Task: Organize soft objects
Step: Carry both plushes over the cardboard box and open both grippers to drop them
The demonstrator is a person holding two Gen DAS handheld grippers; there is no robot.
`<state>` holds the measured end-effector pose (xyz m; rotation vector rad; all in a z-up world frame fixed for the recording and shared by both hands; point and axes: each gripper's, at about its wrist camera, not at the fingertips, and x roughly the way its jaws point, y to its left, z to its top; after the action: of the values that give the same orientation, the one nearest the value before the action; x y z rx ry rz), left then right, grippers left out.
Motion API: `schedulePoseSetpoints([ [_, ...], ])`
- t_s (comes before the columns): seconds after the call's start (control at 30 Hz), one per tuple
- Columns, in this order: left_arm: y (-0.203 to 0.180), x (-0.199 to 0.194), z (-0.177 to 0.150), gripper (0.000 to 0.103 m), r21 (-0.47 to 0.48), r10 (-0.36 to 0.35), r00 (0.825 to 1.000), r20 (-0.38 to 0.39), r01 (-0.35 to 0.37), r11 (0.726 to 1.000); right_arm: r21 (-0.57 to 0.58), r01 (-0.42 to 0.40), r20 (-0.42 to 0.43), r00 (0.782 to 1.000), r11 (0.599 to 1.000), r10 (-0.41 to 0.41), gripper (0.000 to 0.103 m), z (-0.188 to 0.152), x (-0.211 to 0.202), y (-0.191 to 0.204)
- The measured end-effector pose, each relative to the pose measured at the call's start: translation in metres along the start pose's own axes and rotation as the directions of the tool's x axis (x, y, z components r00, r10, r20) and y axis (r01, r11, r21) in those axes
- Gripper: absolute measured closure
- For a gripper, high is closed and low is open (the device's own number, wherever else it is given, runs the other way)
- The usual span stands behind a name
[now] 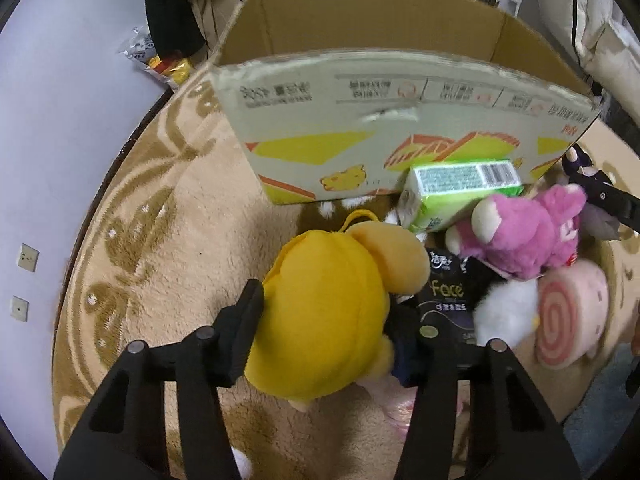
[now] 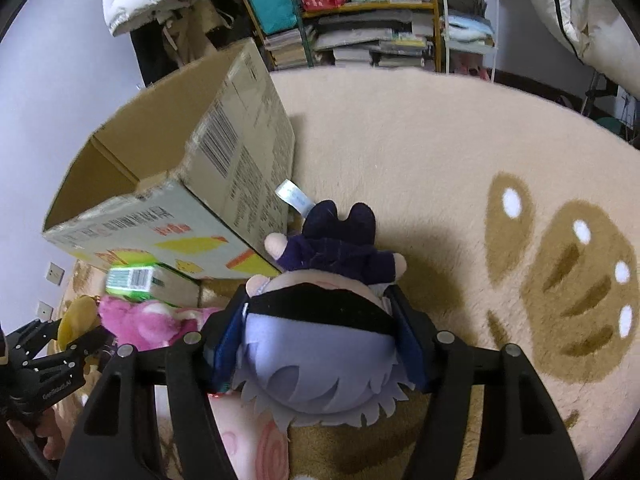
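Note:
My left gripper is shut on a yellow plush toy, held above the beige rug in front of the open cardboard box. My right gripper is shut on a doll with pale lilac hair, a black blindfold and dark purple clothes, held above the rug to the right of the cardboard box. A pink plush, a pink swirl-roll cushion, a white fluffy toy, a green tissue pack and a black "Face" pack lie beside the box.
The round beige rug with brown patterns covers the floor. Shelves with books and bags stand behind it. A white padded item hangs at the far right. The left gripper shows at the lower left in the right wrist view.

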<state>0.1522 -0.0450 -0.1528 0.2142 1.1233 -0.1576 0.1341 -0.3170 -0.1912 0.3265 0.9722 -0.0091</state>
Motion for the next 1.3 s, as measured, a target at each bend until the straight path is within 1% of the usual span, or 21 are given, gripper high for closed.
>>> schedulePoseSetpoints([
  [0.1,-0.001,-0.014,-0.003,0.054,0.003,-0.008,0.999,0.045,0.008,1.0,-0.007,-0.011,0.034,0.999,1.0,0.011,0.033,0.002,-0.012,0.003],
  [0.2,-0.004,-0.037,-0.006,0.055,0.012,-0.006,0.993,0.119,0.005,1.0,-0.009,-0.008,0.057,0.998,1.0,0.008,0.033,0.003,-0.023,0.005],
  [0.33,-0.001,-0.07,-0.011,0.055,0.01,-0.004,0.976,0.216,0.002,1.0,-0.027,0.006,0.107,0.994,1.0,-0.003,0.033,0.003,-0.047,0.009],
  [0.4,0.002,-0.084,-0.012,0.055,0.002,-0.006,0.968,0.253,0.006,1.0,-0.038,0.021,0.13,0.991,0.999,-0.016,0.033,0.003,-0.058,0.011],
  [0.5,0.01,-0.096,-0.011,0.055,-0.028,-0.01,0.962,0.274,0.018,0.999,-0.038,0.01,0.161,0.987,0.999,-0.004,0.033,0.007,-0.074,0.012],
  [0.57,0.018,-0.106,-0.01,0.055,-0.047,0.009,0.956,0.293,0.005,0.999,-0.053,0.015,0.187,0.982,0.998,-0.004,0.033,0.01,-0.084,0.015],
  [0.67,0.031,-0.117,-0.006,0.055,-0.08,0.025,0.947,0.321,0.001,0.997,-0.089,0.007,0.239,0.971,0.996,0.014,0.033,0.015,-0.101,0.024],
  [0.8,0.037,-0.13,0.004,0.055,-0.095,0.039,0.935,0.353,-0.006,0.995,-0.143,0.005,0.285,0.958,0.99,0.036,0.033,0.021,-0.114,0.04],
  [0.97,0.038,-0.138,0.024,0.055,-0.082,0.054,0.918,0.393,-0.024,0.996,-0.198,0.0,0.313,0.948,0.98,0.063,0.033,0.031,-0.119,0.057],
  [1.07,0.037,-0.139,0.038,0.055,-0.083,0.058,0.915,0.4,-0.027,0.996,-0.232,0.009,0.33,0.942,0.973,0.07,0.033,0.039,-0.119,0.068],
  [1.2,0.034,-0.137,0.058,0.055,-0.075,0.077,0.904,0.42,-0.05,0.996,-0.27,0.002,0.337,0.937,0.963,0.092,0.033,0.055,-0.111,0.079],
  [1.3,0.03,-0.132,0.072,0.055,-0.069,0.058,0.905,0.421,-0.032,0.997,-0.298,0.011,0.328,0.94,0.954,0.091,0.033,0.068,-0.098,0.088],
])
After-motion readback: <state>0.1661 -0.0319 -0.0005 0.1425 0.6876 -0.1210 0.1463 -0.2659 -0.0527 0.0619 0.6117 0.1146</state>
